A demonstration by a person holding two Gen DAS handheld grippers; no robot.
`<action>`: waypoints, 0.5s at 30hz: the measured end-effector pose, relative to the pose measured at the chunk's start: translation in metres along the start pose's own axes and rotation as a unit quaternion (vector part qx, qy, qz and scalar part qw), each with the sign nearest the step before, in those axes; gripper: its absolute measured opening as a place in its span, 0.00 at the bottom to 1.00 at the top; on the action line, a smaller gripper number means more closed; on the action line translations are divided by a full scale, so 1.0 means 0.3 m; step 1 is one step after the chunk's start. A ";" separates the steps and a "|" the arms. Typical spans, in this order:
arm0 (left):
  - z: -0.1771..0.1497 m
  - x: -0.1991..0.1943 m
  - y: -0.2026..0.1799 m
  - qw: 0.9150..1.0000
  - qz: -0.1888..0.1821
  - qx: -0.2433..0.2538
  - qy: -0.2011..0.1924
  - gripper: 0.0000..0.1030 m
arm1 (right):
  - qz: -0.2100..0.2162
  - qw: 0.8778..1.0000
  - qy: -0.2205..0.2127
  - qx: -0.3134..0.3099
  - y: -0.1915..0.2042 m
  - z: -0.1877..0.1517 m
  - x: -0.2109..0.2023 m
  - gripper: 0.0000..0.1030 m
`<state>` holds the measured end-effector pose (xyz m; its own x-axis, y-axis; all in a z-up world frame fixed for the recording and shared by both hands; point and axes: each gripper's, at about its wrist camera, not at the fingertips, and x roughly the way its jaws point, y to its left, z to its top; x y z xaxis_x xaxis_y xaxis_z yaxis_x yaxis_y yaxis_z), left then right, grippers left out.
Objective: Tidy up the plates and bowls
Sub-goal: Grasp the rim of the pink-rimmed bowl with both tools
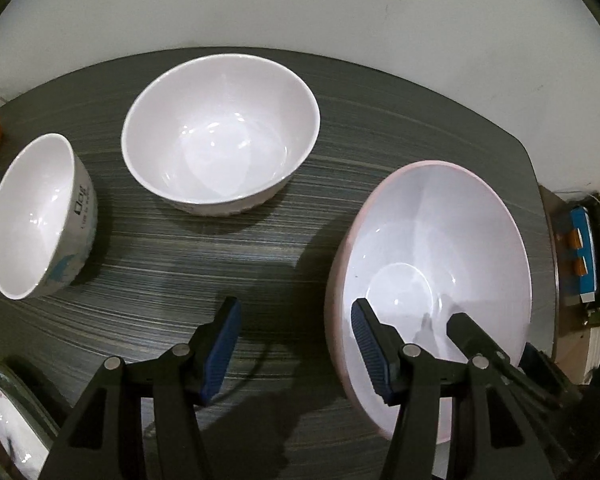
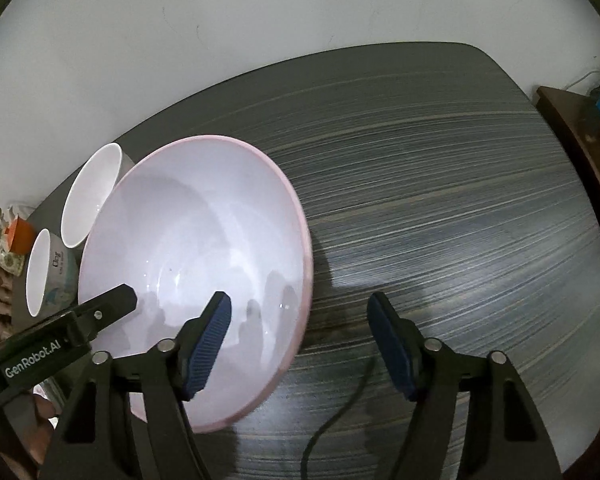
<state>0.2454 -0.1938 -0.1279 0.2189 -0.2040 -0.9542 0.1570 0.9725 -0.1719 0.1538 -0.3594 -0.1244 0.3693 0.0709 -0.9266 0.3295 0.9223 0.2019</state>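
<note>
Jaws of the left gripper point(image 1: 296, 344) stand wide apart and grasp nothing; its right finger point(image 1: 374, 354) reaches over the near rim of the pink-rimmed bowl point(image 1: 440, 264), while its left finger point(image 1: 220, 354) hangs above bare table point(image 1: 260, 264). Whether the right finger touches the bowl cannot be told. Jaws of the right gripper point(image 2: 300, 344) are likewise spread and hold nothing: the bowl's right-hand rim lies between them, the left finger point(image 2: 206, 350) over the bowl's interior, the right finger point(image 2: 394, 354) over the tabletop. The bowl is wide, shallow and glossy, white inside with a pale pink outer edge, resting on the dark, finely streaked table. Finger pads are blue and ribbed on black frames. Beyond it stand a deeper plain white bowl point(image 1: 220, 132) and, well to the left, a smaller white bowl point(image 1: 40, 216) with printed lettering and blue decoration. A patterned plate point(image 1: 8, 420) shows at the lower left edge.
</note>
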 end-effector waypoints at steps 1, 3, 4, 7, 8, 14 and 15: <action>0.001 0.004 -0.001 1.000 0.000 0.000 0.002 0.56 | 0.001 1.000 0.003 0.001 0.003 0.003 0.006 0.60; 0.003 0.014 -0.001 1.000 0.002 0.002 0.005 0.56 | 0.003 1.000 0.006 0.003 0.004 0.006 0.016 0.58; 0.004 0.019 -0.001 1.000 0.002 0.003 0.007 0.56 | 0.004 1.000 0.008 0.004 0.003 0.007 0.021 0.56; 0.003 0.034 -0.010 1.000 0.002 0.007 0.008 0.56 | 0.007 1.000 0.011 0.010 0.007 0.000 0.025 0.50; 0.002 0.035 -0.011 1.000 0.004 0.009 0.006 0.55 | 0.008 1.000 0.014 0.013 0.005 -0.001 0.029 0.47; -0.013 0.034 -0.022 1.000 -0.014 0.019 0.008 0.24 | 0.012 0.999 0.027 0.016 0.016 -0.012 0.051 0.21; -0.017 0.028 -0.026 1.000 -0.014 0.024 0.005 0.20 | 0.013 0.999 0.026 0.017 0.017 -0.013 0.050 0.18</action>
<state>0.2410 -0.2025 -0.1357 0.2035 -0.2303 -0.9516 0.2083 0.9599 -0.1877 0.1578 -0.3520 -0.1384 0.3335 0.1147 -0.9358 0.3508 0.9062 0.2360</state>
